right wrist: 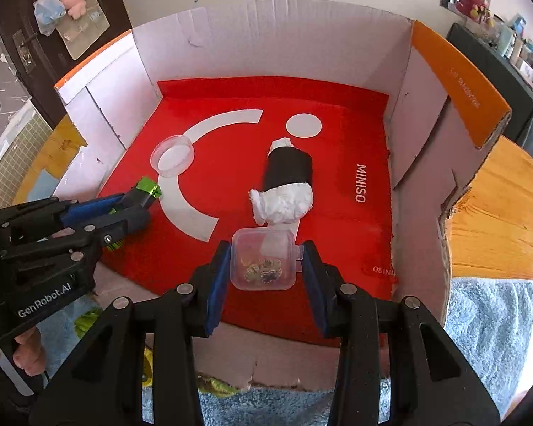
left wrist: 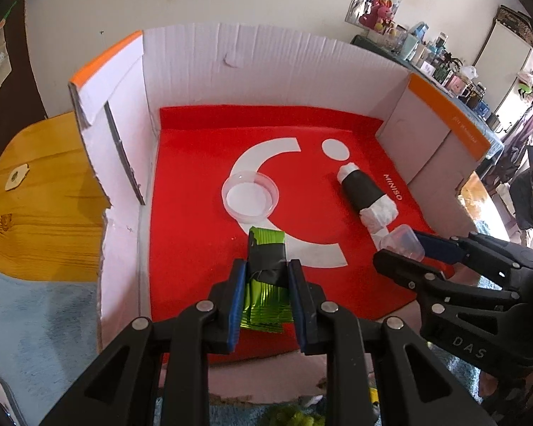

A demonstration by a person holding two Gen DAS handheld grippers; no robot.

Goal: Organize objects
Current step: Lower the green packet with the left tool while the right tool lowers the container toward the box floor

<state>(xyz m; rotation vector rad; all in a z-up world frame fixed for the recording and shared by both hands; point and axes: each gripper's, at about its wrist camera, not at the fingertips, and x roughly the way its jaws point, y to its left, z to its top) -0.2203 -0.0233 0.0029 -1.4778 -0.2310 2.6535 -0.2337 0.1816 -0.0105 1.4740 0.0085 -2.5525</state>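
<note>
Grippers first, nearest the cameras. Left gripper [left wrist: 266, 277] is clamped on a bundle of green foil packets [left wrist: 266, 301] bound with a band of black tape; its blue pads press both sides of the bundle, which is tilted, its far end low over the near-left part of the red mat [left wrist: 195, 241]. Whether that end touches the mat cannot be told. Right gripper [right wrist: 264, 259] is clamped on a small clear plastic box [right wrist: 263, 262] with a side tab, small metallic items lying in its bottom; the box hangs over the near-right part of the mat. A hand [right wrist: 25, 355] shows at the handle of the left gripper in the right wrist view.

Both grippers reach over the torn near wall of an open white cardboard box [left wrist: 231, 67] with orange flap edges, its floor lined by the red mat bearing white MINISO lettering.

Farther in, a black roll with crumpled white paper at both ends [right wrist: 287, 184] lies on its side right of centre, just beyond the clear box. A shallow round clear dish [left wrist: 250, 198] sits left of centre, well apart from the roll, just beyond the packets.

The cardboard box stands on a wooden table [left wrist: 35, 195], with blue towel [right wrist: 490, 319] at the near side.
</note>
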